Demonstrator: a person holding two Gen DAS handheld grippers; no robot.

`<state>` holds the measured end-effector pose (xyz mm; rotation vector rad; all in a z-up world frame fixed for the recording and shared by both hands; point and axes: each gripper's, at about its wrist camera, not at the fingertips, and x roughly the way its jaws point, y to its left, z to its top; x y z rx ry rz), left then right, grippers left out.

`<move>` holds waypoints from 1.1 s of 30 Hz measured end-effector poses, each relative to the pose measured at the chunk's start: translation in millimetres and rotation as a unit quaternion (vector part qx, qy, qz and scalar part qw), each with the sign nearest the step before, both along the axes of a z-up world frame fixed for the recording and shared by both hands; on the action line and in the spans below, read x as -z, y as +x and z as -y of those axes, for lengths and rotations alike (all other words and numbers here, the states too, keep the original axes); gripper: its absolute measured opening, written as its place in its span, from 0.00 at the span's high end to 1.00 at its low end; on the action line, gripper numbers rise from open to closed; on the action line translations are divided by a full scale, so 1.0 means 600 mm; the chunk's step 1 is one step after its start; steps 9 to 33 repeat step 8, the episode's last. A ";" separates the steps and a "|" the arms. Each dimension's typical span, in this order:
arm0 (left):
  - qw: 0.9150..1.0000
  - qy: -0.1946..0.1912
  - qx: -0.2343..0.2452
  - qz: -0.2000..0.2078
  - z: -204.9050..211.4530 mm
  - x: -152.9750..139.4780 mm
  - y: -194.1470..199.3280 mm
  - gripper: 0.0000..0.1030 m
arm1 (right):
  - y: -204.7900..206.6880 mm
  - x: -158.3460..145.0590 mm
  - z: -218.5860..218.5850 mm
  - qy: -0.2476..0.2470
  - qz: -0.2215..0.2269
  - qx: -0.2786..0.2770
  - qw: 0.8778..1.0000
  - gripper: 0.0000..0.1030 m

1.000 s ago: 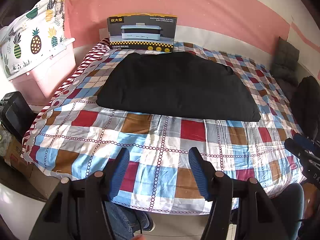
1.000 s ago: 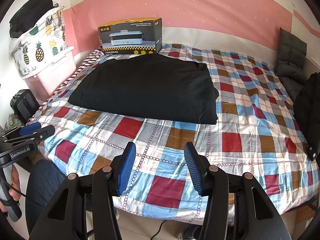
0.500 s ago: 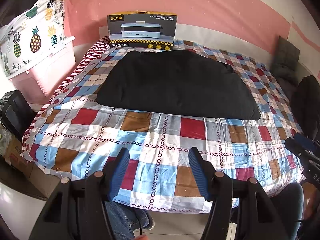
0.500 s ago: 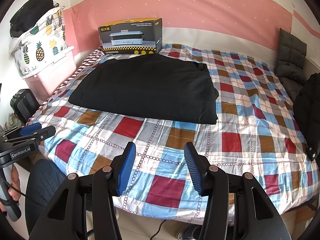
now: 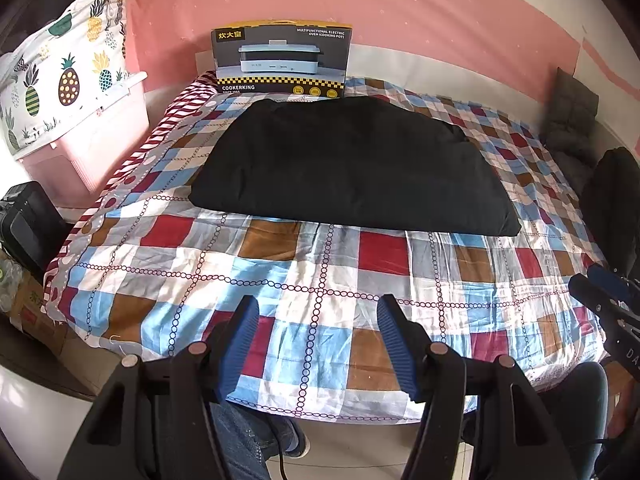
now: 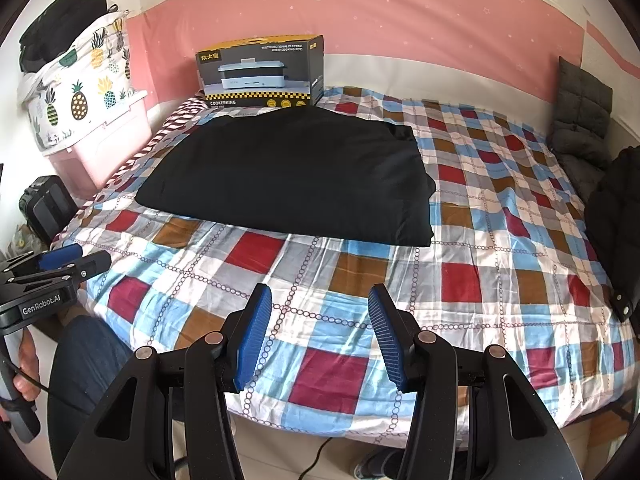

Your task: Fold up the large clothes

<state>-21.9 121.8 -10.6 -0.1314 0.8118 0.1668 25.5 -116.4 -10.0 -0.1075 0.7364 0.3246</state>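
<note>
Black garment (image 5: 352, 168) lies folded flat on the far-left part of the checked bed (image 5: 280, 280), touching a cooker box (image 5: 280, 60). Left gripper (image 5: 318, 344) and right gripper (image 6: 318, 336) hover over the near edge, jaws wide, holding nothing.

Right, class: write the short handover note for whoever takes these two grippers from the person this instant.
Left gripper: open, empty, held above the near edge of the checked patchwork bedsheet.
Right gripper: open, empty, also over the near edge.
The folded black fabric garment lies flat mid-bed as a neat rectangle, its far edge by the black-and-yellow cardboard cooker box; neither gripper touches it.
Done: it looks already folded at least once.
Left: possibly another fold to make it smaller; I cannot tell if one is planned.
</note>
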 end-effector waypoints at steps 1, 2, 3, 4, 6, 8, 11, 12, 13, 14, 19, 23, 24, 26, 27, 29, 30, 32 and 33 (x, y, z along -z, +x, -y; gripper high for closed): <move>1.000 -0.001 0.000 0.000 -0.001 0.000 0.001 0.38 | 0.001 0.000 0.001 0.000 0.000 0.000 1.000 0.50; 1.000 -0.001 0.001 0.000 -0.001 0.000 0.000 0.38 | 0.000 0.000 0.000 0.000 0.000 0.000 1.000 0.50; 1.000 -0.001 0.002 -0.002 -0.001 0.001 0.002 0.38 | 0.001 0.001 0.000 0.000 -0.001 0.000 1.000 0.50; 1.000 0.001 0.002 -0.002 -0.001 0.002 0.003 0.38 | 0.001 0.001 0.001 0.000 -0.001 0.000 1.000 0.50; 1.000 0.004 0.001 -0.002 -0.001 0.002 0.003 0.38 | 0.000 0.000 0.000 -0.001 0.000 0.000 1.000 0.50; 1.000 0.003 0.003 -0.004 -0.001 0.003 0.005 0.38 | 0.000 0.000 -0.001 0.000 0.000 0.000 1.000 0.50; 1.000 0.003 0.003 -0.004 -0.001 0.003 0.005 0.38 | 0.000 0.000 -0.001 0.000 0.000 0.000 1.000 0.50; 1.000 0.003 0.003 -0.004 -0.001 0.003 0.005 0.38 | 0.000 0.000 -0.001 0.000 0.000 0.000 1.000 0.50; 1.000 0.003 0.003 -0.004 -0.001 0.003 0.005 0.38 | 0.000 0.000 -0.001 0.000 0.000 0.000 1.000 0.50; 1.000 0.003 0.003 -0.004 -0.001 0.003 0.005 0.38 | 0.000 0.000 -0.001 0.000 0.000 0.000 1.000 0.50; 1.000 0.003 0.003 -0.004 -0.001 0.003 0.005 0.38 | 0.000 0.000 -0.001 0.000 0.000 0.000 1.000 0.50; 1.000 0.003 0.003 -0.004 -0.001 0.003 0.005 0.38 | 0.000 0.000 -0.001 0.000 0.000 0.000 1.000 0.50; 1.000 0.003 0.003 -0.004 -0.001 0.003 0.005 0.38 | 0.000 0.000 -0.001 0.000 0.000 0.000 1.000 0.50; 1.000 0.003 0.003 -0.004 -0.001 0.003 0.005 0.38 | 0.000 0.000 -0.001 0.000 0.000 0.000 1.000 0.50; 1.000 0.003 0.003 -0.004 -0.001 0.003 0.005 0.38 | 0.000 0.000 -0.001 0.000 0.000 0.000 1.000 0.50; 1.000 0.003 0.003 -0.004 -0.001 0.003 0.005 0.38 | 0.000 0.000 -0.001 0.000 0.000 0.000 1.000 0.50; 1.000 0.003 0.003 -0.004 -0.001 0.003 0.005 0.38 | 0.000 0.000 -0.001 0.000 0.000 0.000 1.000 0.50; 1.000 0.003 0.003 -0.004 -0.001 0.003 0.005 0.38 | 0.000 0.000 -0.001 0.000 0.000 0.000 1.000 0.50; 1.000 0.003 0.003 -0.004 -0.001 0.003 0.005 0.38 | 0.000 0.000 -0.001 0.000 0.000 0.000 1.000 0.50</move>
